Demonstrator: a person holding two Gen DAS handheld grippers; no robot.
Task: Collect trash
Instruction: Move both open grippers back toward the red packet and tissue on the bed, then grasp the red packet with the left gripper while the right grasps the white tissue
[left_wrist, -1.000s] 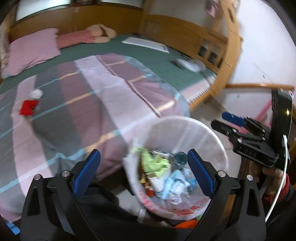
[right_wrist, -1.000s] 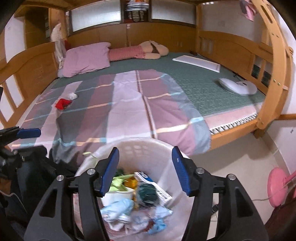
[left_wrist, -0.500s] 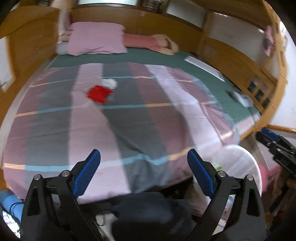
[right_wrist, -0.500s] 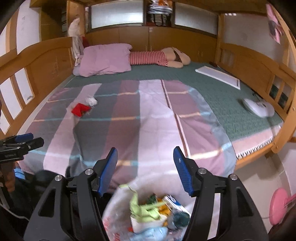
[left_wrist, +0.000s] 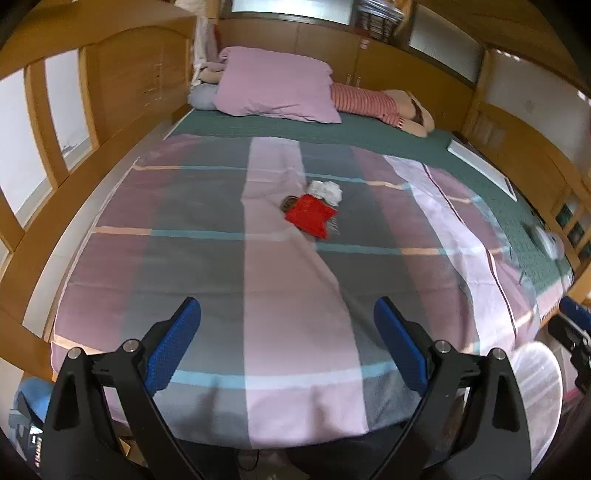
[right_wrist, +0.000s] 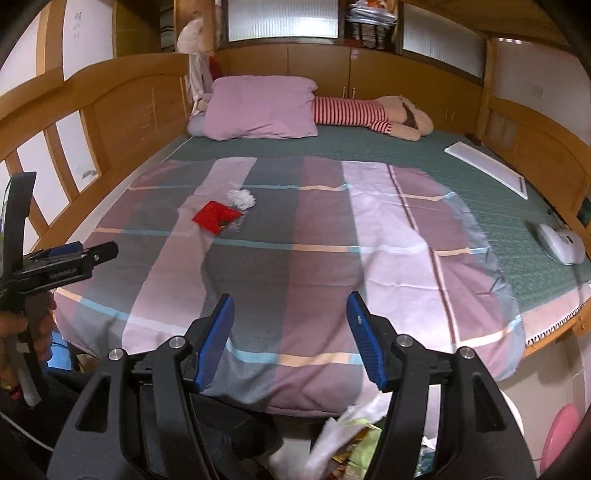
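Left wrist view, nearest first: the left gripper (left_wrist: 288, 347) stands spread and empty above the striped patchwork cotton quilt (left_wrist: 207, 288), as does the right gripper (right_wrist: 291, 339), its white mesh bin (right_wrist: 513, 413) below. Mid-bed lie the remaining trash: a flat red crinkly wrapper (left_wrist: 311, 215) touching a crumpled white tissue (left_wrist: 325, 191). Judged step: reaching; next calls for leaning far forward and pinching thin, limp pieces

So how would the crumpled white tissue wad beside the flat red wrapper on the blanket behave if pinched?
The crumpled white tissue wad looks soft, so it would probably compress easily. It seems very light and could slide if nudged. Its irregular folds make rolling unlikely.
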